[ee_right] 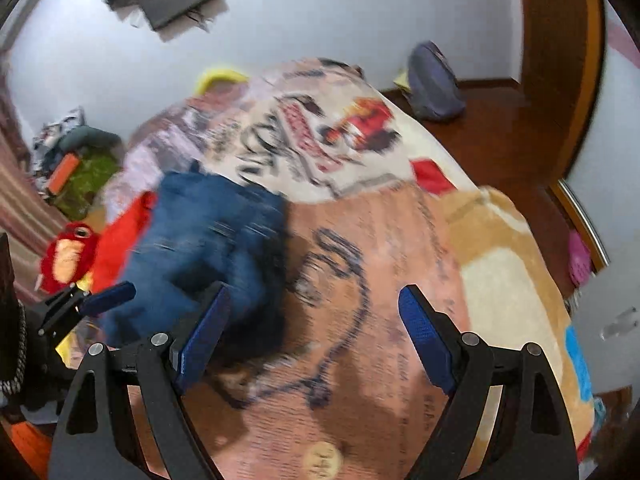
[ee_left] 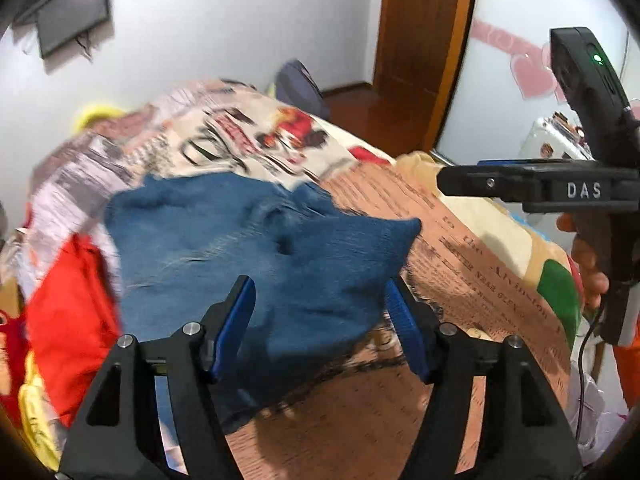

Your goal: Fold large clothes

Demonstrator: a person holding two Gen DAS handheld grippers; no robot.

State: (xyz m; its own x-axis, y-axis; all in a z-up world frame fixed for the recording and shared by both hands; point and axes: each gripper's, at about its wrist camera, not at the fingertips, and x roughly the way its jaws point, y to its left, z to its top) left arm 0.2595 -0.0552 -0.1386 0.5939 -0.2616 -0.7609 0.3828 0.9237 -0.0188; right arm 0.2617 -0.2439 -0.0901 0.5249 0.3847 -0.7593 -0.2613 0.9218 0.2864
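A blue piece of clothing (ee_left: pixel 248 248) lies bunched up on the bed (ee_left: pixel 472 240), on a blanket with pictures. The left gripper (ee_left: pixel 320 320) is spread apart just over the cloth and grips nothing. The right gripper (ee_right: pixel 312 336) is wide apart over the blanket, also with nothing in it. A red cloth (ee_left: pixel 72 300) lies beside the blue one.

I am looking at a bed (ee_right: pixel 500 248) wearing a printed blanket (ee_left: pixel 472 248) of newspaper text and cartoons. A blue denim garment (ee_left: pixel 248 248) is lying bunched on its near left part, and red clothing (ee_left: pixel 72 300) is lying just beside it at the left edge.
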